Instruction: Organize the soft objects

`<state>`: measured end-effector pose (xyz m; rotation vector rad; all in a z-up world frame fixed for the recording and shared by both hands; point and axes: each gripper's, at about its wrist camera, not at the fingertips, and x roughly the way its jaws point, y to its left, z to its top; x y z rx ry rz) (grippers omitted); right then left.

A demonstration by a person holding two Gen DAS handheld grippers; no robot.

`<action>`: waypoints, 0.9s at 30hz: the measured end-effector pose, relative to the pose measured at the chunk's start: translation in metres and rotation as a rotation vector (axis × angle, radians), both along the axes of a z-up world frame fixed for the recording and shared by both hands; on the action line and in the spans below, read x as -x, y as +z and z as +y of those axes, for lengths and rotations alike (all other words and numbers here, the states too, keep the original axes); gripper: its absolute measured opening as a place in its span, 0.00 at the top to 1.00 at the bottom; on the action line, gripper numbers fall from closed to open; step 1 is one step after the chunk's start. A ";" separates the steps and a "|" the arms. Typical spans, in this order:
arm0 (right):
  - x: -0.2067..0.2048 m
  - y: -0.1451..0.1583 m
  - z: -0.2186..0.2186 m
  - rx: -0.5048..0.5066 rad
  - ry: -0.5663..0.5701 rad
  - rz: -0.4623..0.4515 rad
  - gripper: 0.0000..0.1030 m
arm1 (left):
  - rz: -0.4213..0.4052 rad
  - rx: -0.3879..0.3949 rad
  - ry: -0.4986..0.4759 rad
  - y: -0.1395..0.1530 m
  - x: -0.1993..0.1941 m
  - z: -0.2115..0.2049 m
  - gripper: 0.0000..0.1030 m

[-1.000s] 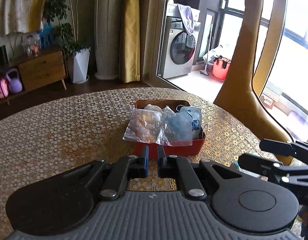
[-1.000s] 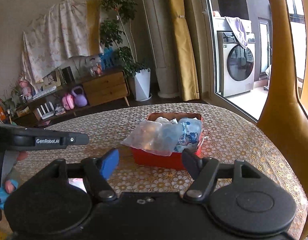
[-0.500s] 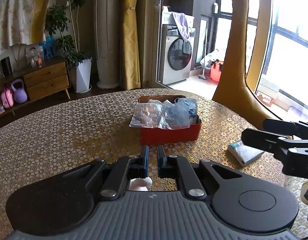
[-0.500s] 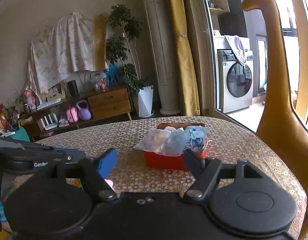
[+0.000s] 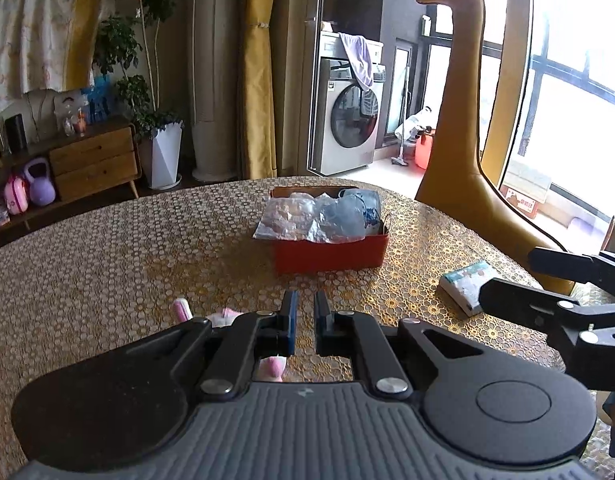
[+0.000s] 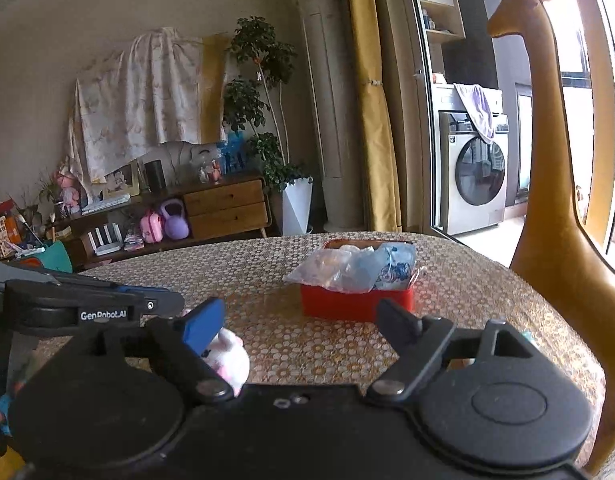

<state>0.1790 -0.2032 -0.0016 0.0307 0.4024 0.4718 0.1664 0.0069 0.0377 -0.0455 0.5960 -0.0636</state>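
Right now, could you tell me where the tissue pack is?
In the left wrist view, the tissue pack lies on the table, right of the red box, near the giraffe.

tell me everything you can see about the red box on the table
The red box is a low rectangular container with plain, smooth sides, possibly metal or plastic. It sits upright on the patterned tablecloth toward the table's far edge. It is filled past its rim with clear plastic bags of soft items, pale and blue; one bag droops over the near-left rim. Neither gripper touches it.
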 end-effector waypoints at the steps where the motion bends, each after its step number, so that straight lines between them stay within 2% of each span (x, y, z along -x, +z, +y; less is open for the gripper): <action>1: 0.002 -0.001 0.000 0.006 0.001 -0.002 0.19 | 0.003 0.002 0.003 -0.002 0.001 0.001 0.89; 2: 0.005 -0.002 0.000 0.013 0.000 -0.004 0.19 | 0.006 0.006 0.004 -0.003 0.003 0.001 0.79; 3: 0.005 -0.001 -0.001 0.015 -0.002 -0.003 0.19 | 0.008 0.015 0.004 -0.004 0.004 0.003 0.61; 4: 0.007 -0.001 -0.002 0.011 -0.002 0.000 0.19 | 0.008 0.027 0.004 -0.005 0.006 0.004 0.49; 5: 0.009 -0.002 -0.002 0.008 -0.003 0.003 0.19 | 0.003 0.038 0.002 -0.005 0.007 0.006 0.27; 6: 0.009 -0.002 -0.003 0.007 -0.005 0.004 0.19 | -0.006 0.043 0.008 -0.006 0.010 0.006 0.22; 10: 0.011 -0.001 -0.006 0.011 -0.011 0.002 0.19 | -0.023 0.032 0.015 -0.003 0.014 0.005 0.20; 12: 0.012 -0.001 -0.007 0.007 -0.013 0.003 0.18 | -0.031 0.023 0.022 -0.001 0.017 0.004 0.12; 16: 0.015 0.001 -0.009 -0.004 -0.021 -0.008 0.10 | -0.054 0.060 0.022 0.001 0.022 0.006 0.10; 18: 0.017 -0.001 -0.010 -0.006 -0.022 -0.012 0.07 | -0.062 0.056 0.031 0.002 0.023 0.005 0.02; 22: 0.017 -0.002 -0.011 -0.018 -0.028 -0.010 0.00 | -0.077 0.045 0.027 0.003 0.026 0.002 0.00; 27: 0.018 -0.002 -0.013 -0.030 -0.033 -0.013 0.00 | -0.069 0.065 0.021 0.002 0.027 0.002 0.00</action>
